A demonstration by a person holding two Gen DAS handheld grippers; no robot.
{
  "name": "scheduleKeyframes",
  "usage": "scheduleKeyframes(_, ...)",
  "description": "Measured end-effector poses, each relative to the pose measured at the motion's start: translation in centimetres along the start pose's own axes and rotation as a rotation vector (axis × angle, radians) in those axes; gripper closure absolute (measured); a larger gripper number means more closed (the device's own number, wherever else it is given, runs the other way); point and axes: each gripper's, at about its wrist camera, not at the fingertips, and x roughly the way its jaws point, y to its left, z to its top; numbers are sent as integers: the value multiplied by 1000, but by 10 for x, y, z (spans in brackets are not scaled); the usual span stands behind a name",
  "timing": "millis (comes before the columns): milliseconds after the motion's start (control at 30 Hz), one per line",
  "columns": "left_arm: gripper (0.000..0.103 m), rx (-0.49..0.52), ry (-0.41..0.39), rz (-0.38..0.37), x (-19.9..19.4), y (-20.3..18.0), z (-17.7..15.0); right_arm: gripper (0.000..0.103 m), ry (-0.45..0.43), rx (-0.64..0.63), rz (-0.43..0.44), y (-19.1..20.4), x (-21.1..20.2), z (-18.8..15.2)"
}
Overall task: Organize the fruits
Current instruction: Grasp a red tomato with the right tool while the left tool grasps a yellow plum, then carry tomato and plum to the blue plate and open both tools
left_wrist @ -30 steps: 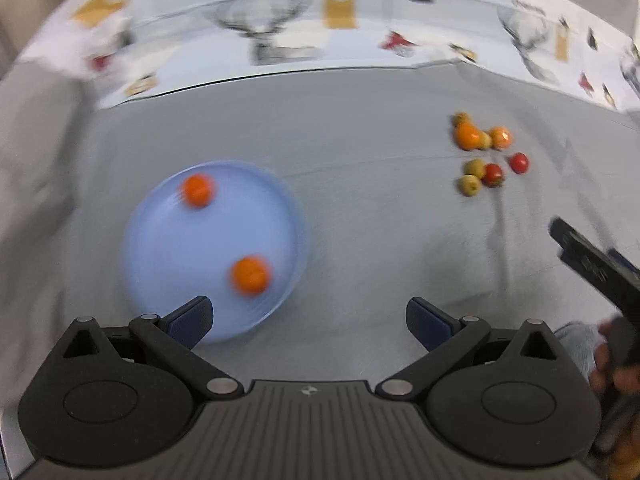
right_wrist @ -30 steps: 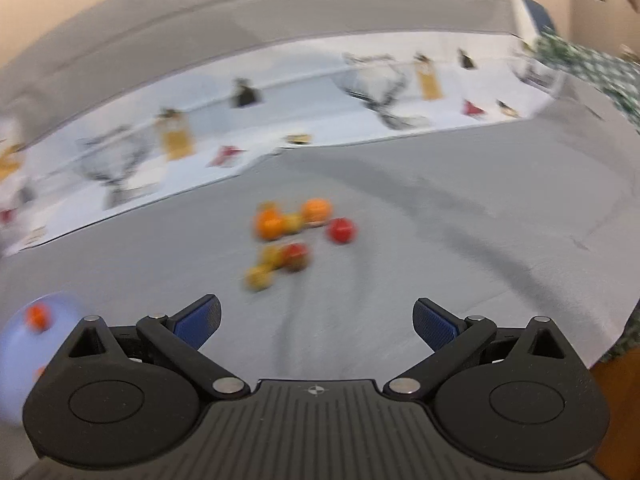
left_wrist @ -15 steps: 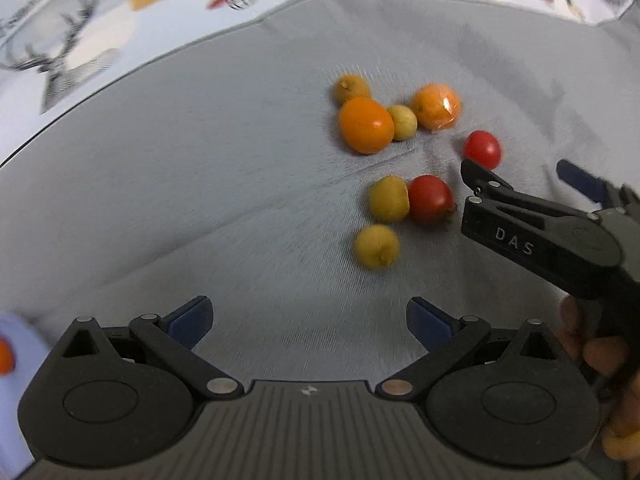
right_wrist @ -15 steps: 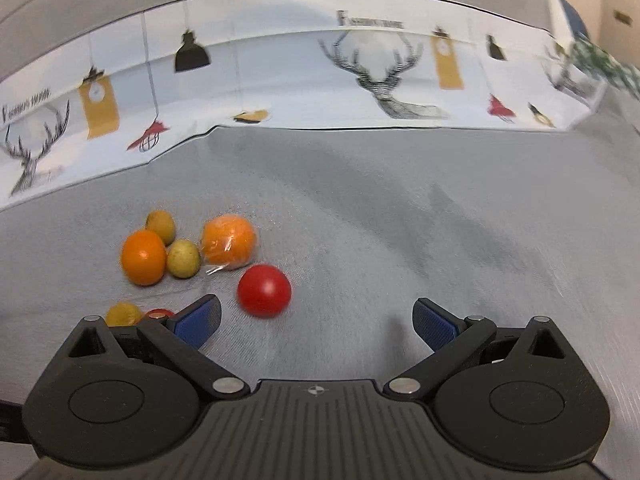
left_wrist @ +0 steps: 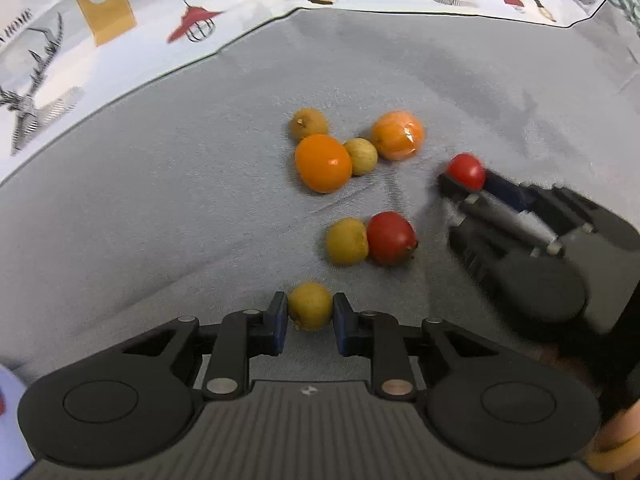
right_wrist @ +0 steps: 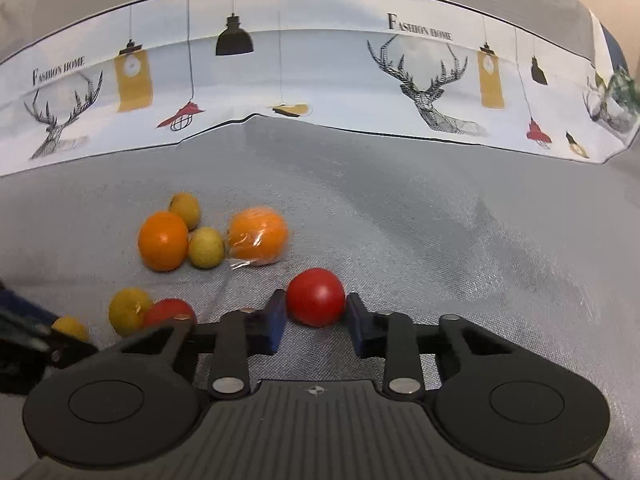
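Eight fruits: left tool point(left_wrist: 310, 316) clamps one yellow fruit point(left_wrist: 310, 306), right tool point(right_wrist: 316, 314) one red fruit point(right_wrist: 316, 297).

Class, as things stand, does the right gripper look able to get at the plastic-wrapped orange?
Probably not yet: the right gripper is shut on a red fruit. The wrapped orange lies just beyond, nothing between.

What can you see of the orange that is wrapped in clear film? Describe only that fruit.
The wrapped orange is round and orange, sealed in thin, crinkled clear film that catches the light and juts out loosely at its base. It rests on the grey cloth, at the right end of the far cluster, beside a small yellow-green fruit. No gripper touches it.
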Motion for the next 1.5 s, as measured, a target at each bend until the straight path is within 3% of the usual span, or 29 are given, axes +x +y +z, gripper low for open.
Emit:
scheduleKeyframes(167,77,-47,-51,3,-44,11,-12,71,-94,172,-120,-28,-11,4)
scheduleKeyframes(267,77,-77,-66,35,-77,20,-28,71,-99,224,-179,-39,-16,2)
scheduleKeyframes(433,77,-151,-66,96,-141,53,-71,71,-146,249,-192,-37,-59,5)
scheduleKeyframes(533,77,-175,-80,152,-181,71,-102,71,-201,194,-119,-15,-109,10)
scheduleKeyframes(733,77,-250,-88,218,-239,103,-177,71,-202,40,154,53,-218,1)
scheduleKeyframes(967,77,-358,-144,249,-292,129,-264,71,-101,-71,484,133,-317,-17)
scheduleKeyframes(1067,77,-399,-181,253,-308,135,-296,71,-78,-133,570,164,-350,-25)
scheduleKeyframes(1233,77,-459,-223,228,-328,149,-334,71,-76,-256,606,201,-387,-39)
scheduleKeyframes(1500,77,-488,-299,214,-349,157,-355,71,-102,-334,566,226,-414,-47)
